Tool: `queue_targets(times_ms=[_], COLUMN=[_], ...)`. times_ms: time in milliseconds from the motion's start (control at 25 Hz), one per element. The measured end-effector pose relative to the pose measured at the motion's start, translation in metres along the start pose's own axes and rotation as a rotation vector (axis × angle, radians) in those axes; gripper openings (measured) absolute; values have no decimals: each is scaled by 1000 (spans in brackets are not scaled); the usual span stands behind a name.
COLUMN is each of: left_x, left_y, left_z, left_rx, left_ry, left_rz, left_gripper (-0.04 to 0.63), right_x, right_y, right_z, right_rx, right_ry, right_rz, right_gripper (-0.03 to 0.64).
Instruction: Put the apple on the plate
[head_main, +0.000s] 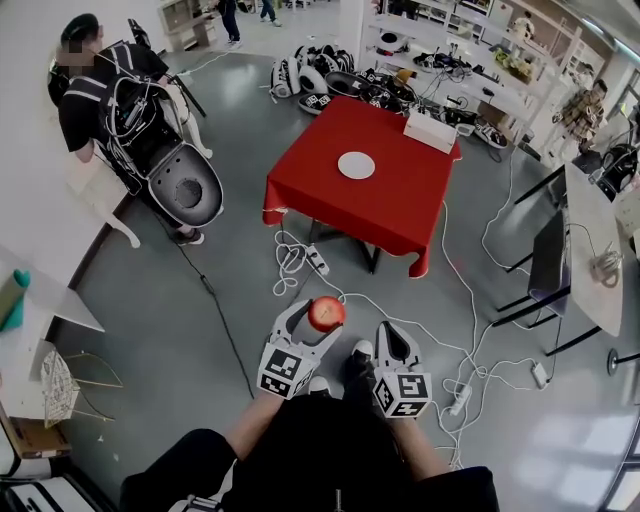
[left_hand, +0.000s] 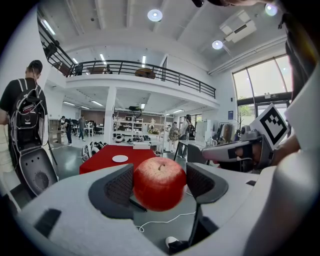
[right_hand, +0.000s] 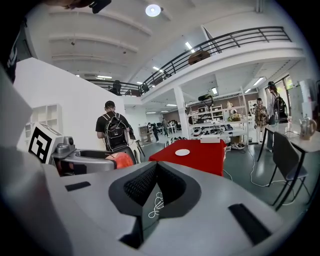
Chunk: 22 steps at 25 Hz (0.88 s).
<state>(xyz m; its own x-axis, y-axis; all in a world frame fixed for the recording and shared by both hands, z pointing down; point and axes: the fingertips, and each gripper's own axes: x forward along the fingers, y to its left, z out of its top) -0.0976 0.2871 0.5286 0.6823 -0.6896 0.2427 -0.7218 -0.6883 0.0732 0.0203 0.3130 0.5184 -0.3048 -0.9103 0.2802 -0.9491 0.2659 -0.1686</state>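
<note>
A red apple is held between the jaws of my left gripper, well above the grey floor and some way short of the table. Seen along those jaws, the apple fills the gap between the two dark pads of the left gripper. My right gripper hangs just to the right of it, jaws shut with nothing between them. A white plate lies near the middle of the red-clothed table ahead; it also shows small as the plate and the plate.
White cables and a power strip trail across the floor between me and the table. A white box sits at the table's far right corner. A person with a backpack stands at the left. A dark chair and a white desk stand at the right.
</note>
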Motion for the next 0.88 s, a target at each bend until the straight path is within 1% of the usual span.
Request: queue_targets(times_ms=[240, 440, 680, 880], left_x=[0, -1, -2, -3], left_y=[7, 13, 18, 20], left_z=[-2, 0, 1, -2], left_rx=[3, 6, -8, -7], left_ry=[-6, 5, 9, 8], left_rz=[4, 6, 8, -3], left_gripper=[334, 334, 334, 334], right_x=[6, 10, 12, 13], right_y=[2, 3, 6, 10], right_z=[0, 3, 5, 2], right_rx=[1, 8, 13, 6], right_ry=[-6, -1, 1, 3], right_rz=[0, -4, -6, -15], right_gripper=[11, 11, 11, 11])
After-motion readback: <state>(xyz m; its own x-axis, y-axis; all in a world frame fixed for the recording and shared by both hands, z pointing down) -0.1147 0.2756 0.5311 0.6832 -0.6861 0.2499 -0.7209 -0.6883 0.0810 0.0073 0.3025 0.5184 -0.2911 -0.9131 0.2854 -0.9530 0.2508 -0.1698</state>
